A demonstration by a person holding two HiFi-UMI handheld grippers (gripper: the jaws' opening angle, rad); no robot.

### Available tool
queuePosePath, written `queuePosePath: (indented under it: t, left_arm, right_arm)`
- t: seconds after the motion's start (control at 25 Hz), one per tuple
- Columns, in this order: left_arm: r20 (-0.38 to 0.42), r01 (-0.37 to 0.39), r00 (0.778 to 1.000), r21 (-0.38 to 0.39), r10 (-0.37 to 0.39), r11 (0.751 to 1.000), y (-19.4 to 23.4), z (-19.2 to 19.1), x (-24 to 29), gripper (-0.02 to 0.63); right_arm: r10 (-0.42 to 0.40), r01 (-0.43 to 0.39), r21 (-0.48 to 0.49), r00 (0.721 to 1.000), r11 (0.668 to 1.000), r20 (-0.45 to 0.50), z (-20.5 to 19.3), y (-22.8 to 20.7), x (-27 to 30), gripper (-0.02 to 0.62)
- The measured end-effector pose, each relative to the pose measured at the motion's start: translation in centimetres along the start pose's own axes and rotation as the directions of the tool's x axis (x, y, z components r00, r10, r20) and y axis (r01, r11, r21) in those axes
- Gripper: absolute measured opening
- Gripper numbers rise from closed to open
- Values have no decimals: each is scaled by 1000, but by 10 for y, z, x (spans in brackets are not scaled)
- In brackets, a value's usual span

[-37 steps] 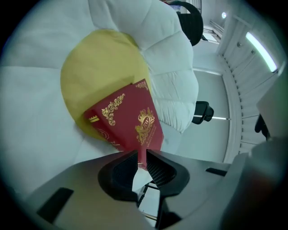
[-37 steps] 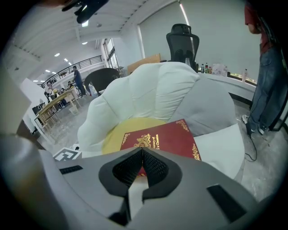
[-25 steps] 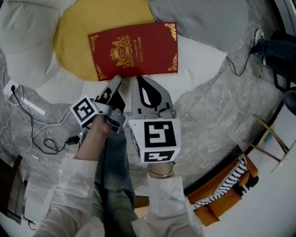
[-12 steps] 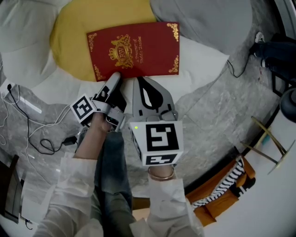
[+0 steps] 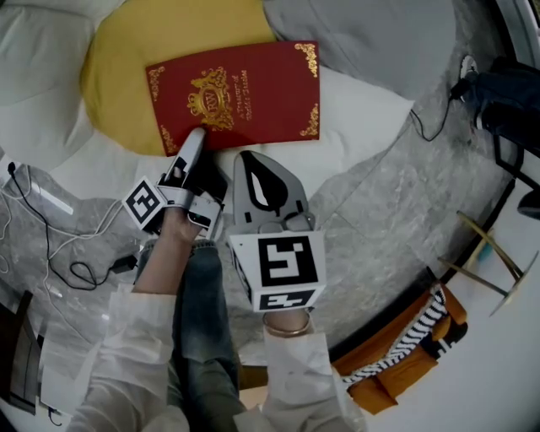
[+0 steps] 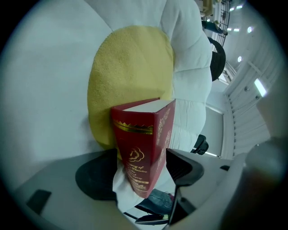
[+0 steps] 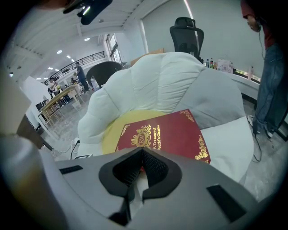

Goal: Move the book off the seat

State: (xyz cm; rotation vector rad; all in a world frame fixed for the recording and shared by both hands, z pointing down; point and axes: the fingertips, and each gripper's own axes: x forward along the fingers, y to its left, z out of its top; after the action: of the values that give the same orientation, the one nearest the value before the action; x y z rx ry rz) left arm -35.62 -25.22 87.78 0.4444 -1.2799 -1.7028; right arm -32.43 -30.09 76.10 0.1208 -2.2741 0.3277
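Bright, even indoor light — fisheye edges dark, blurred.

Open-plan office: swivel chair (image 7: 186,32), desks (image 7: 60,96), people (image 7: 80,72), ceiling strip lights (image 7: 188,9).

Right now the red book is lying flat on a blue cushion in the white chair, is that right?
Not quite. The cushion under the red book is yellow, not blue; the head view shows this plainly. The rest holds: the book lies flat on that cushion in the white chair.
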Motion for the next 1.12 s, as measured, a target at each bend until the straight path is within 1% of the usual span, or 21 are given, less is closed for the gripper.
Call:
queuePosePath:
  t: [0.12,0.24,0.48,0.68,0.84,1.12]
  left_arm:
    - [15,50,999,-10,-50,999,-6,1,2,321]
    - [9,83,997,-11,-83,996,-9,-1,-2,321]
    - [-1,51,999,26,-51,998,-3,1,3,321]
    - [-7,64,998,31,-63,997,-1,3,6,321]
    - [-13,70,997,34,-69,997,-1,3,7,321]
    - [-6,75,997,64,-74,995,-3,6,12,321]
  right_arm:
    - [10,-10,-3,1000,1000,2,-2,3,-2,12]
    - [23,-24,22,1000,999,20,1,5,-8,12]
    - [36,-38,38,998,999,42,5,7,-10,12]
    - [43,-47,66,997,997,60,6,8,-13,12]
    - [55,-59,72,997,996,55,3,11,-14,12]
    - [58,-65,97,996,993,65,2,13,-14,12]
